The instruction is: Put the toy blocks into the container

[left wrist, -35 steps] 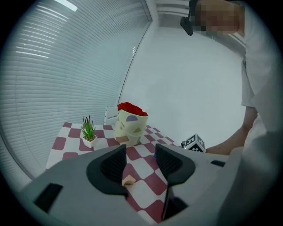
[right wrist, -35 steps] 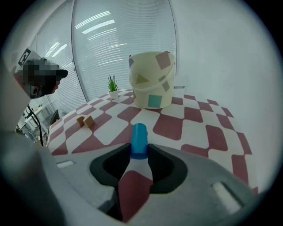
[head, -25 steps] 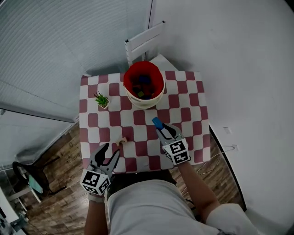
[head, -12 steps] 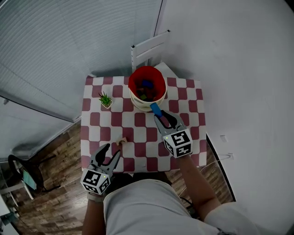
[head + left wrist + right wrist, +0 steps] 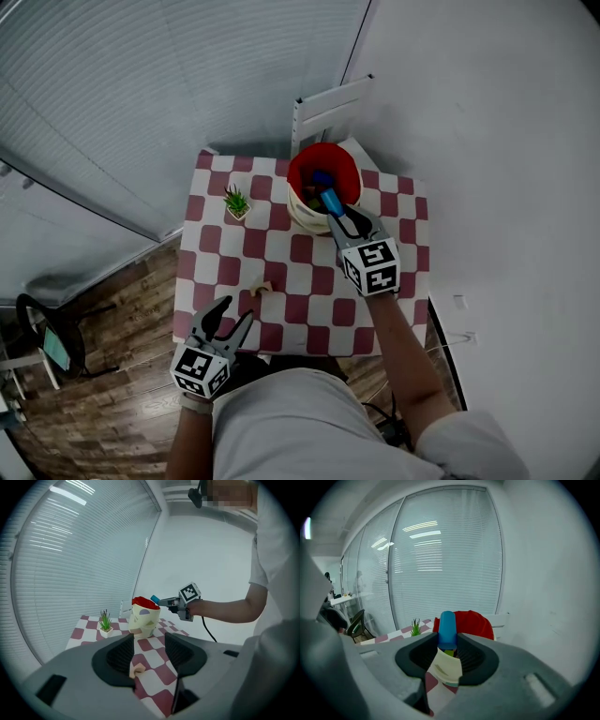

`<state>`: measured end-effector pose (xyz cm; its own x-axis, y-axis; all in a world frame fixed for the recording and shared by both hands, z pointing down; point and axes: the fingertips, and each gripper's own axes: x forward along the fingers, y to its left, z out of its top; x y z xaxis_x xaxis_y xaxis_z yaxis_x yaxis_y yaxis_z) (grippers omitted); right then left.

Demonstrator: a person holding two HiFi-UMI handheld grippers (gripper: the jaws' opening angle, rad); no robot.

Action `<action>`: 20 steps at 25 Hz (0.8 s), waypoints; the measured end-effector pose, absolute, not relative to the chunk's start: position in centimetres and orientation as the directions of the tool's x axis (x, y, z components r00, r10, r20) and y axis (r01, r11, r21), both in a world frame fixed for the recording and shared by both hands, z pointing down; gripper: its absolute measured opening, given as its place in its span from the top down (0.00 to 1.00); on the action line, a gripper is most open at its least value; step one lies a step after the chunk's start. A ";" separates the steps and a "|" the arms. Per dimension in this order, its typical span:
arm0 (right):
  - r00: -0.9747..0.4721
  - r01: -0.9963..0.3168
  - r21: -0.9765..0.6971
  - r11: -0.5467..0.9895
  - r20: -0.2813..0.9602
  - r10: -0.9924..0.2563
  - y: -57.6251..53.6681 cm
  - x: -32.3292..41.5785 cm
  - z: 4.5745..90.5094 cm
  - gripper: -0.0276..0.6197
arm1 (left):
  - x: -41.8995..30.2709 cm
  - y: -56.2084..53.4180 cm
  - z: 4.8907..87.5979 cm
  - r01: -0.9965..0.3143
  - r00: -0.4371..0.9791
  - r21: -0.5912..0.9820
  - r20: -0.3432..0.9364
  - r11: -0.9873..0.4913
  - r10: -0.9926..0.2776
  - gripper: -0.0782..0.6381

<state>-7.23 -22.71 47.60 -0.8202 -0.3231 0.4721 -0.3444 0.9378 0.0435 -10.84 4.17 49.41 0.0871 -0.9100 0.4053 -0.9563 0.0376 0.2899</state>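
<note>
One blue block (image 5: 328, 200) clamped in my right hand-held gripper (image 5: 335, 210) at container (image 5: 298, 174) rim; left hand-held gripper (image 5: 234, 310) open and empty, one tan block (image 5: 264, 288) ahead.

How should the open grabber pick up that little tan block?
Probably pinch the tan block across its sides, coming from the near edge of the table with the left gripper: it lies small and low, just ahead of those open jaws.
</note>
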 end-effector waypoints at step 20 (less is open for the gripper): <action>-0.739 -0.307 0.108 0.946 0.598 -0.309 -26.5 -10.6 50.3 0.75 | -12.7 4.7 50.9 -0.946 0.031 0.302 0.439 0.115 -0.898 0.63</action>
